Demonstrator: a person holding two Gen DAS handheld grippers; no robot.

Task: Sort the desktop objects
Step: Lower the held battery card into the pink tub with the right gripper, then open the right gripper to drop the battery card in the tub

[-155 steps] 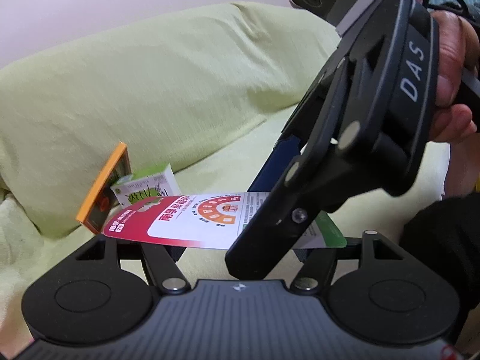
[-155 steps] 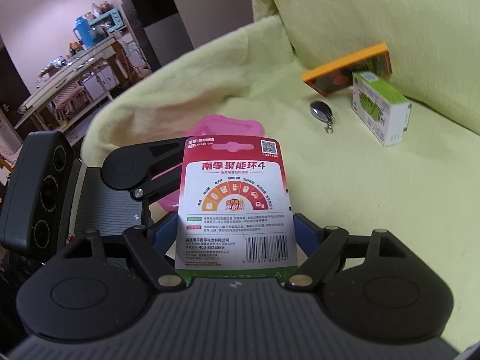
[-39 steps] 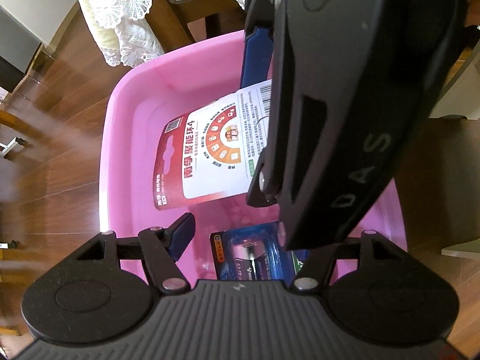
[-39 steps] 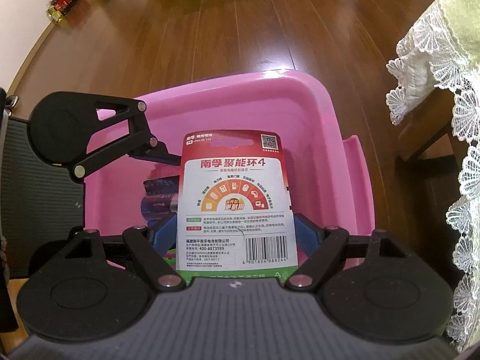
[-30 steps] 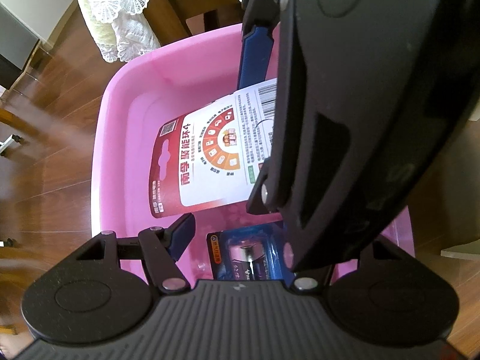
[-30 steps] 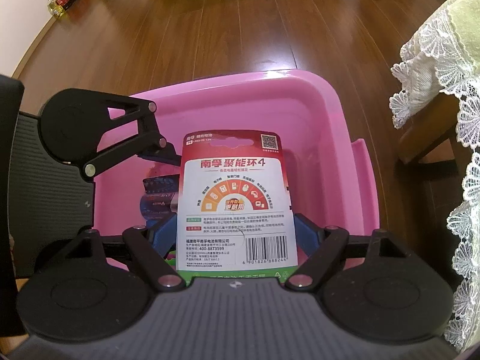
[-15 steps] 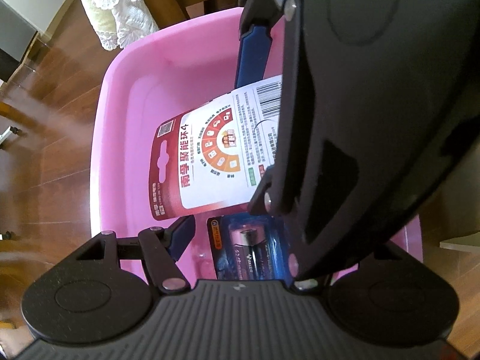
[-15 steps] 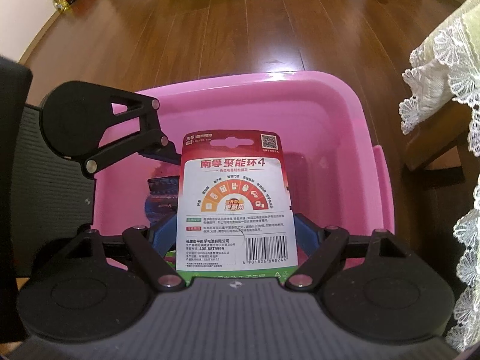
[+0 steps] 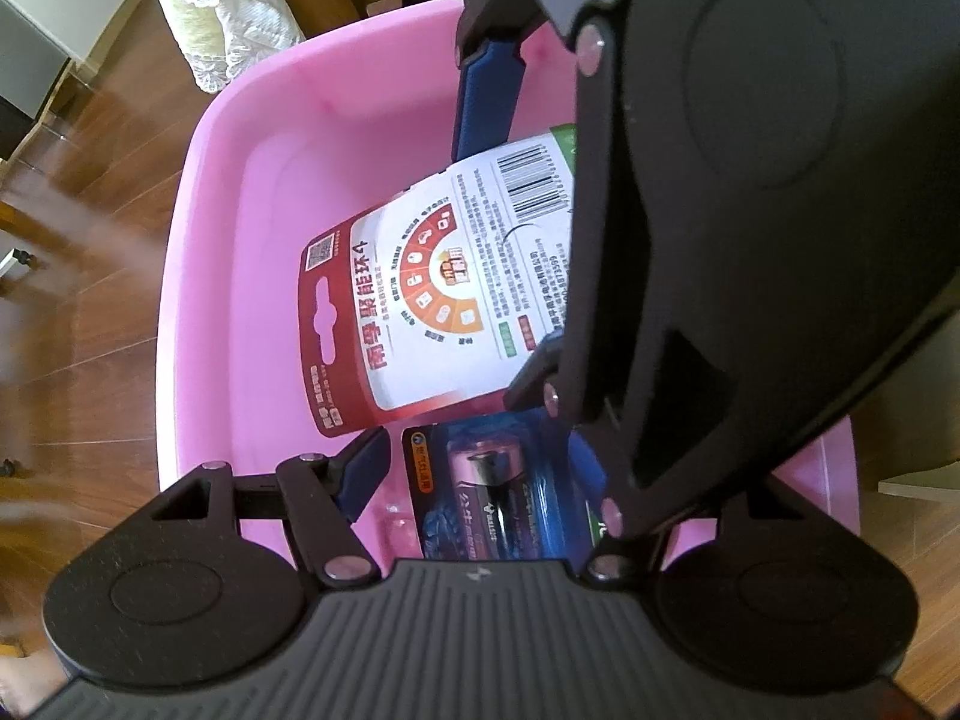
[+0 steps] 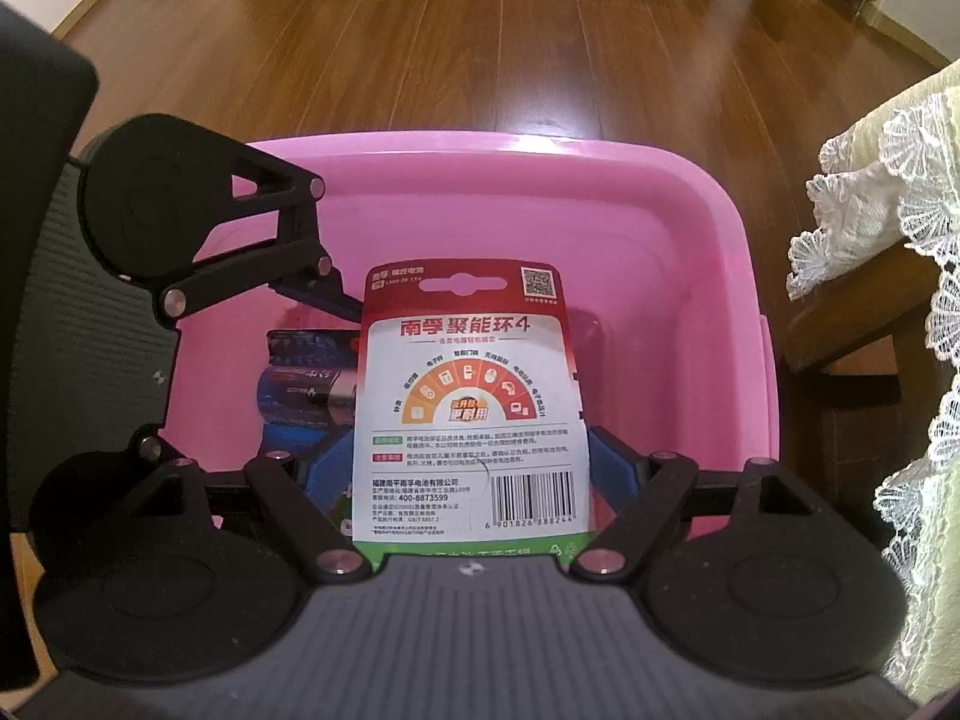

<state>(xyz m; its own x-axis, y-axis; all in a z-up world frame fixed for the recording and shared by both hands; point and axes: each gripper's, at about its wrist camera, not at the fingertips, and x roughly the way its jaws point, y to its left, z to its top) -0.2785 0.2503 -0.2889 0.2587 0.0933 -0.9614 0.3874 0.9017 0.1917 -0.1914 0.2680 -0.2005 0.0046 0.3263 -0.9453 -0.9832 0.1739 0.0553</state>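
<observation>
Since the sofa view some seconds back, both grippers have come away from the green cushions and now hang over a pink tub [image 10: 708, 252] set on a dark wooden floor [image 10: 480, 42] — the red-and-white battery card [image 10: 471, 396] has travelled with them. The right gripper [image 10: 465, 468] has its blue pads pressed against the card's lower edges, holding it upright above the tub's inside, QR code at the top. In the left wrist view the same card [image 9: 420, 312] tilts over the tub's middle, crossed by the black body of the right gripper [image 9: 720, 210]. The left gripper [image 9: 480, 468] stands spread, one blue finger [image 9: 366, 462] plainly clear of anything; it holds nothing. Under it, on the tub's floor near the near wall, lies a blue battery pack [image 9: 498, 492], also seen beside the card in the right view [image 10: 306, 384]. A lace-edged cloth [image 10: 894, 228] hangs over a wooden piece of furniture just beyond the tub's right rim.
</observation>
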